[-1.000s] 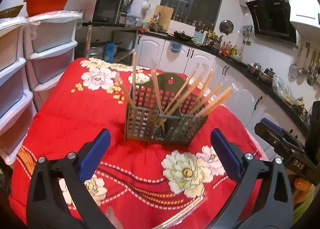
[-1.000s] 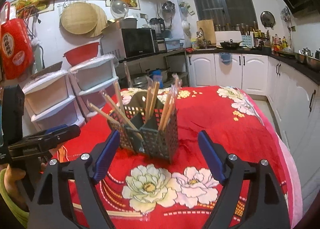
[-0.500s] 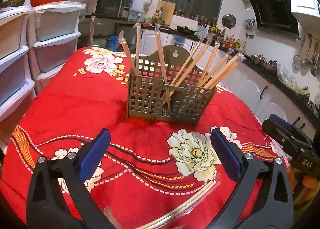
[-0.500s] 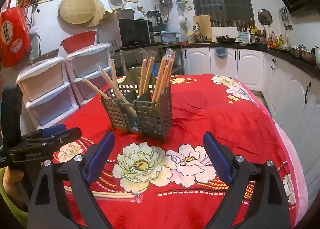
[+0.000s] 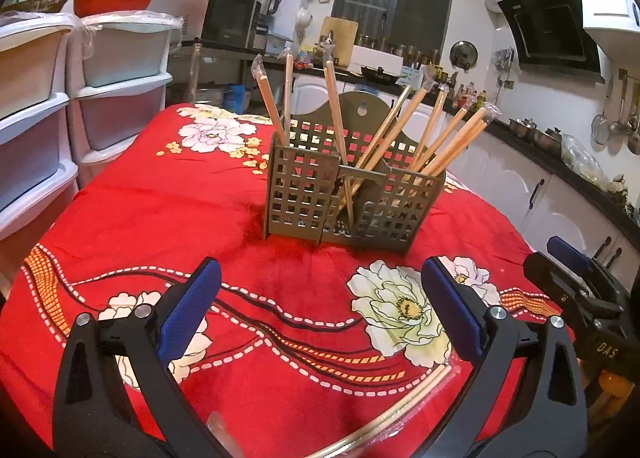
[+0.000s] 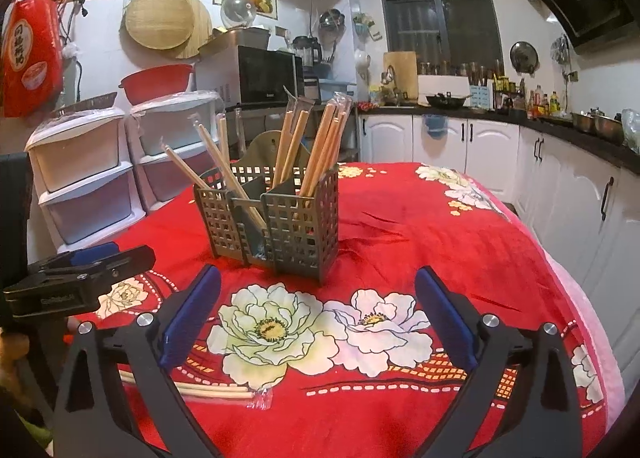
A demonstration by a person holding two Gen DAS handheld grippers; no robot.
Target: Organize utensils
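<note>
Nearest, left gripper (image 5: 320,286): its two blue pads stand wide apart, with nothing between them. It hangs low over the table.
Right gripper (image 6: 318,290): its jaws are opening, and nothing is between them. The blue pads are far apart.
Wrapped chopsticks (image 6: 212,390): one pair in a clear wrapper lies flat on the cloth, close to the near edge. It sits just under the right gripper's left finger. In the left view it shows at the bottom, near the left gripper's right finger.
Tablecloth (image 5: 160,218): red, with big white flowers and dotted white lines.
Holder (image 5: 352,194): a grey box with little square holes. It stands upright in the middle of the table, well past both grippers.
Chopsticks in the holder (image 5: 448,142): many wooden sticks lean out at slants, most with bits of clear wrap on their tips.
Drawers (image 6: 80,178): white plastic ones stand beside the table.
Counter (image 6: 500,114): far back, with bottles and pots on it.
</note>
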